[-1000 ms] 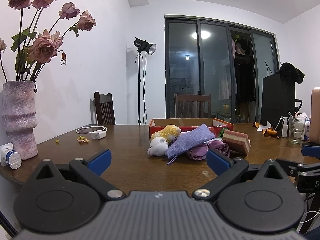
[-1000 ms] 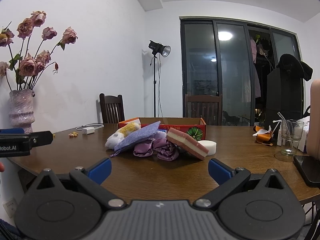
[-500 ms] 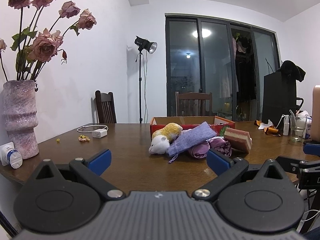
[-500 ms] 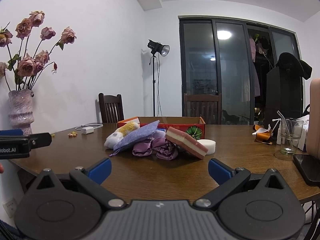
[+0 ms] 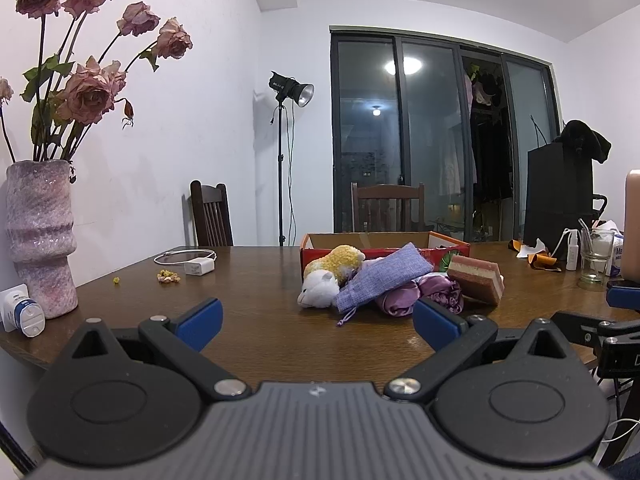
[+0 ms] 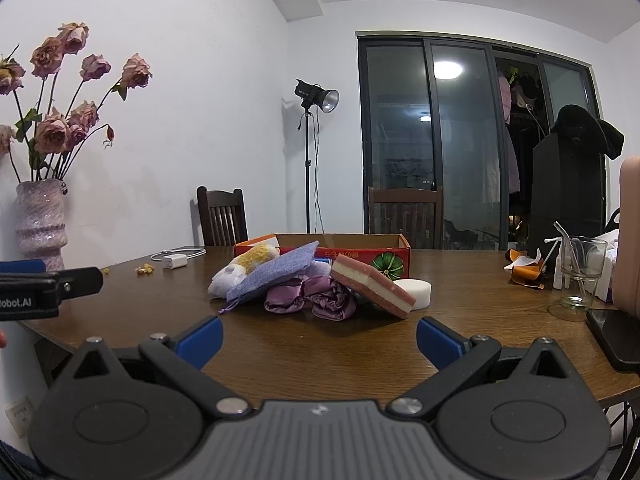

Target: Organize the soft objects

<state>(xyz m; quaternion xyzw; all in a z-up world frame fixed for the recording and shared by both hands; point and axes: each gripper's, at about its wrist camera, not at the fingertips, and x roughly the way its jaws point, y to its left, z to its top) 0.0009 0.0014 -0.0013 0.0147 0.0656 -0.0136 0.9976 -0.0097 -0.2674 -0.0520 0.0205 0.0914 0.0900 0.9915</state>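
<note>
White walls and dark glass sliding doors (image 6: 472, 140) close off the room behind a brown wooden table (image 6: 320, 344).

Both grippers hover at the near edge of the table, level with it. The left gripper (image 5: 316, 316) has its two blue-tipped fingers spread wide with nothing between them. The right gripper (image 6: 318, 336) is the same: spread wide, holding nothing.

Ahead of both lies one heap of soft things, well apart from the fingers. It counts one white and yellow plush toy (image 5: 330, 274), one lilac drawstring pouch (image 5: 380, 278) leaning across the toy, crumpled purple satin cloth (image 6: 310, 300) beneath the pouch, and one pink and cream layered sponge (image 6: 372, 284) tilted against the cloth. One white round sponge (image 6: 416, 294) sits just beside the layered one. One open red cardboard box (image 6: 360, 250) stands right behind the heap.

Farther out on the left are one white charger with cable (image 5: 196, 262) and one pink vase of dried roses (image 5: 40, 236). One drinking glass (image 6: 580, 276) stands to the right. Two wooden chairs (image 6: 222, 220) are drawn up at the far side.
</note>
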